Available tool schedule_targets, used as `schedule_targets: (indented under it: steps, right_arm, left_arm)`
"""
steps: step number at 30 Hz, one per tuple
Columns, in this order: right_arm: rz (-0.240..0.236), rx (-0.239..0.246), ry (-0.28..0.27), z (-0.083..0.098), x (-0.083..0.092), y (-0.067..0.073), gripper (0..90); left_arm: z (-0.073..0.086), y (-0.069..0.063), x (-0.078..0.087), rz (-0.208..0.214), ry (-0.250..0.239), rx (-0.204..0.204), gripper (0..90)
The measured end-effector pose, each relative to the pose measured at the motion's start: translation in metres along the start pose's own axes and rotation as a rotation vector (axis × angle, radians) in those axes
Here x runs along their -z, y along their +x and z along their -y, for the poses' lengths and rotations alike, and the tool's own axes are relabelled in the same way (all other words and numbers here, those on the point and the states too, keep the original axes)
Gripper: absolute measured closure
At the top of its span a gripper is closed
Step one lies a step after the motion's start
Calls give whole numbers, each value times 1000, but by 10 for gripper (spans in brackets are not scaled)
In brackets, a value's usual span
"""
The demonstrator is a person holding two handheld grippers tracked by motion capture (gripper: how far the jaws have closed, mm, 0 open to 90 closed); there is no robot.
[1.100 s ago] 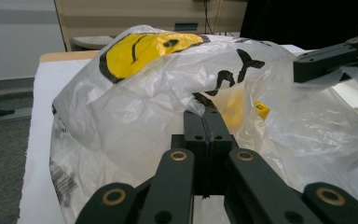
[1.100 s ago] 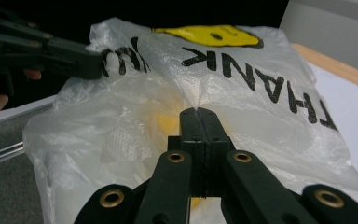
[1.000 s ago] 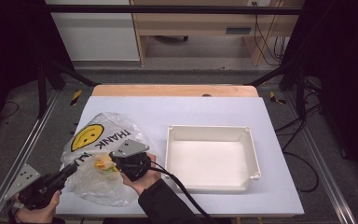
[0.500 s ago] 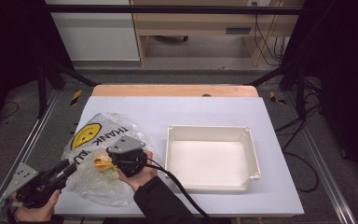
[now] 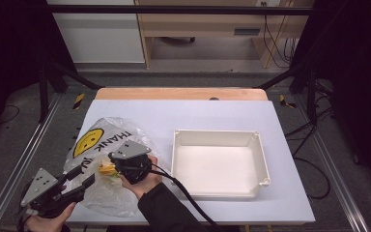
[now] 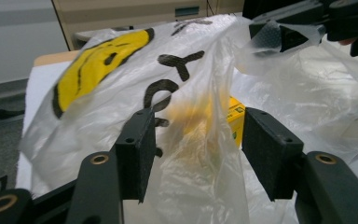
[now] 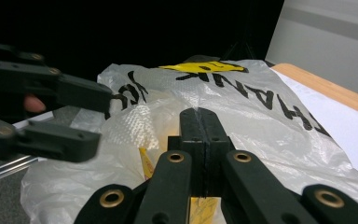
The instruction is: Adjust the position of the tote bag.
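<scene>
A clear plastic bag (image 5: pixel 101 140) printed with a yellow smiley and black letters lies on the left of the white table (image 5: pixel 198 116). A yellow packet (image 5: pixel 107 169) shows through it. My right gripper (image 5: pixel 113 162) rests on the bag's near side, its jaws shut on the plastic film. In the right gripper view the shut gripper (image 7: pixel 200 116) points over the bag (image 7: pixel 242 93) above the yellow packet (image 7: pixel 147 163). My left gripper (image 5: pixel 84 175) is open at the bag's near-left edge. In the left gripper view a fold of the bag (image 6: pixel 102 60) stands between the open jaws (image 6: pixel 198 140).
A white rectangular tray (image 5: pixel 217 133) stands empty to the right of the bag. A wooden strip runs along the table's far edge. Metal frame rails flank the table. The other gripper (image 6: pixel 279 32) shows at the top right of the left gripper view.
My left gripper has moved forward and right, so its open jaws now straddle a fold of the bag. The right gripper shifted slightly left on the bag.
</scene>
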State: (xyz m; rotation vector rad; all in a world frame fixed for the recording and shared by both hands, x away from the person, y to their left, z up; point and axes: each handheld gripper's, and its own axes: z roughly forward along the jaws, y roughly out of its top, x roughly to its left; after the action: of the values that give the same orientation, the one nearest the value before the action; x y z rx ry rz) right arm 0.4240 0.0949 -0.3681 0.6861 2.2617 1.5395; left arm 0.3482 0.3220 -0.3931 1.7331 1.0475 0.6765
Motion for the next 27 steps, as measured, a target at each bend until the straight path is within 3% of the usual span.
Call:
schedule_targets:
  steps: [4, 7, 15, 20, 23, 27]
  right_arm:
    - [-3, 13, -4, -4, -1, 3, 900]
    - [-6, 21, -9, -8, 0, 6, 900]
    - [-1, 41, -2, -10, 1, 7, 872]
    - [5, 52, 4, -9, 7, 6, 749]
    - [17, 54, -22, -4, 23, 4, 680]
    - [11, 29, -11, 10, 38, 1, 645]
  left_arm:
    - [-5, 2, -5, 2, 3, 9, 457]
    - [-11, 2, -10, 0, 10, -12, 513]
    - [-17, 3, -18, 13, 33, -50, 878]
    - [-16, 3, -14, -1, 28, -53, 900]
    - [-17, 6, -9, -13, 11, -33, 900]
    - [-15, 9, -8, -17, 11, -18, 900]
